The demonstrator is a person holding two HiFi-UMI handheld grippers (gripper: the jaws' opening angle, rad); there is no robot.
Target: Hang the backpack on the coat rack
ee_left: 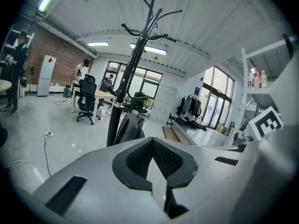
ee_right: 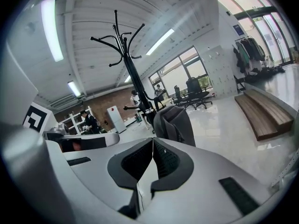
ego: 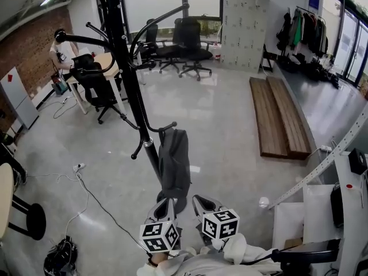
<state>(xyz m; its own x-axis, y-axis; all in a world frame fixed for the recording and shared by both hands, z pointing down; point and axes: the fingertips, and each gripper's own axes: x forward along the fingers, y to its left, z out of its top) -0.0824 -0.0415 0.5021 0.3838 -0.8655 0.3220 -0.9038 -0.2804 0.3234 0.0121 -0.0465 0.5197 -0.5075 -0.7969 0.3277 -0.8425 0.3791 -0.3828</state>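
Hanging from a low hook [ego: 168, 126] of the coat rack [ego: 127, 68], the backpack [ego: 174, 160] is lying against the pole at its 9 o'clock. The left gripper [ego: 165, 204] is hovering near its 6 o'clock and the right gripper [ego: 202, 203] at its 5 o'clock, both with jaws pressing together on nothing. Wooden boards [ego: 279, 117] are lying at its 3 o'clock.

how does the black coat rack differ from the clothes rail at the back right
The coat rack is one black pole with curved hooks, close by, bearing a single grey backpack. The clothes rail stands far off, crowded with garments. Both hold hanging things.
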